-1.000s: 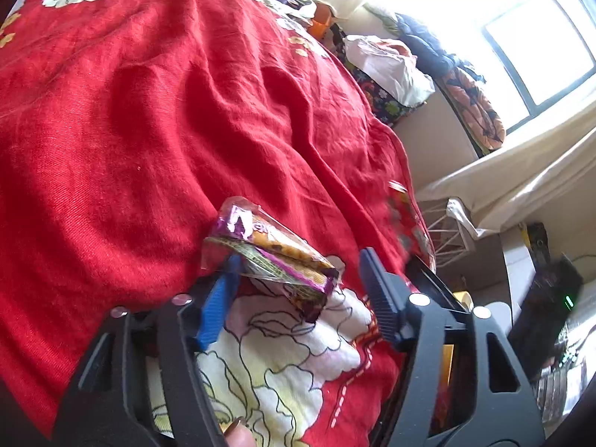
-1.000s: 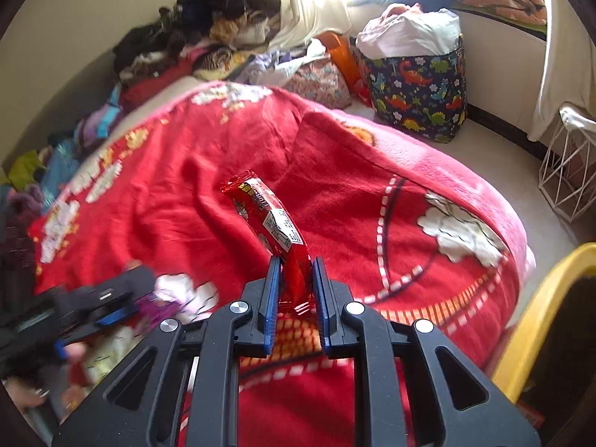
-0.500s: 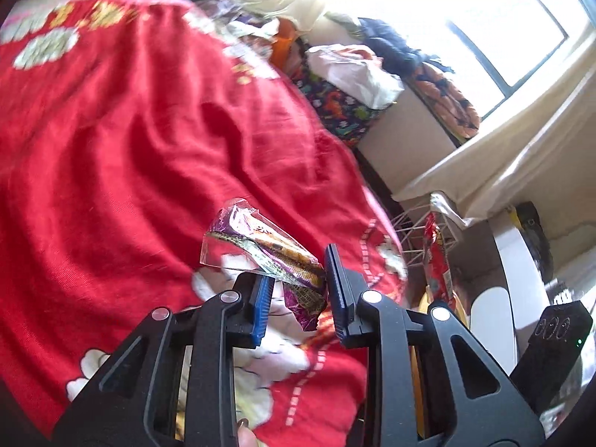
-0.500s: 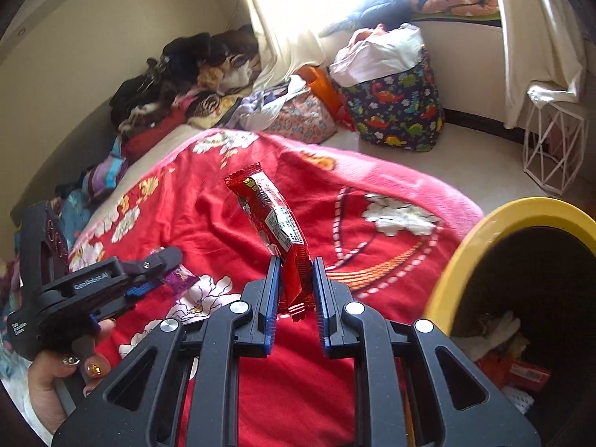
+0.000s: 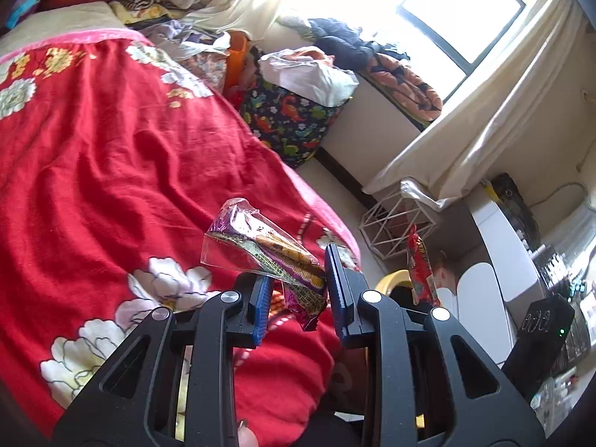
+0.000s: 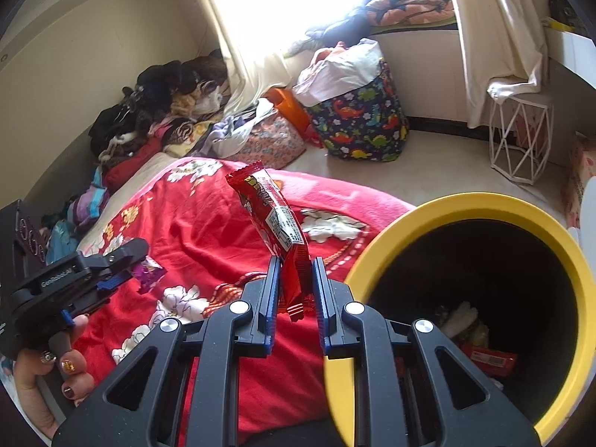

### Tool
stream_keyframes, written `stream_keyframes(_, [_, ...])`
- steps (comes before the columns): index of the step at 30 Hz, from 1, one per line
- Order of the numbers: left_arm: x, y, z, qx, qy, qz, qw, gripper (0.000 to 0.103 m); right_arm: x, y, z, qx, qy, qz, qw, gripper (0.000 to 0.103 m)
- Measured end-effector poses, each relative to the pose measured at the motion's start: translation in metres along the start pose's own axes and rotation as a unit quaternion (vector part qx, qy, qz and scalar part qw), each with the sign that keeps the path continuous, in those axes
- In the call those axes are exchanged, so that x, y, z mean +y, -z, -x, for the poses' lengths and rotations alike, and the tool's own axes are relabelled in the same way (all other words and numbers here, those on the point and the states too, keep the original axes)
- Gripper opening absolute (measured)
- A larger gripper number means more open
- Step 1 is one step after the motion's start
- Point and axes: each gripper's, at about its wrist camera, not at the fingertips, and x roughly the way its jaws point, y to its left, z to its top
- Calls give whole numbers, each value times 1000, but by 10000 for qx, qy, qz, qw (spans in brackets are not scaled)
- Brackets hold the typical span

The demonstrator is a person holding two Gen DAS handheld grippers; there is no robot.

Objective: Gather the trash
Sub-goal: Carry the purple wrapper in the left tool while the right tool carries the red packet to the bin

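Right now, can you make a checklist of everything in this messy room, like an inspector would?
Surface: red flowered blanket over the bed, rumpled.
Job's things: red wrapper and purple wrapper held up; yellow-rimmed bin beside the bed, trash already inside.
Clutter: clothes pile at the bed's far end; dinosaur-print bag, stuffed full.
Grippers: right gripper shut on the red wrapper; left gripper shut on the purple wrapper.
Cables: one thin cable on the wall.
Surroundings: white wire basket, curtains, bright window.

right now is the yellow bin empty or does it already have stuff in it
Not empty: the yellow bin already holds trash at the bottom, including a red wrapper and pale crumpled pieces.
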Motion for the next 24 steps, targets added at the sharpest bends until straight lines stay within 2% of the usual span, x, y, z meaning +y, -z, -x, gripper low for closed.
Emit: stream_keyframes(24, [-68,21,-10,167,458,-783,9957,20,-54,10,47,-307,523,-533,9967,17])
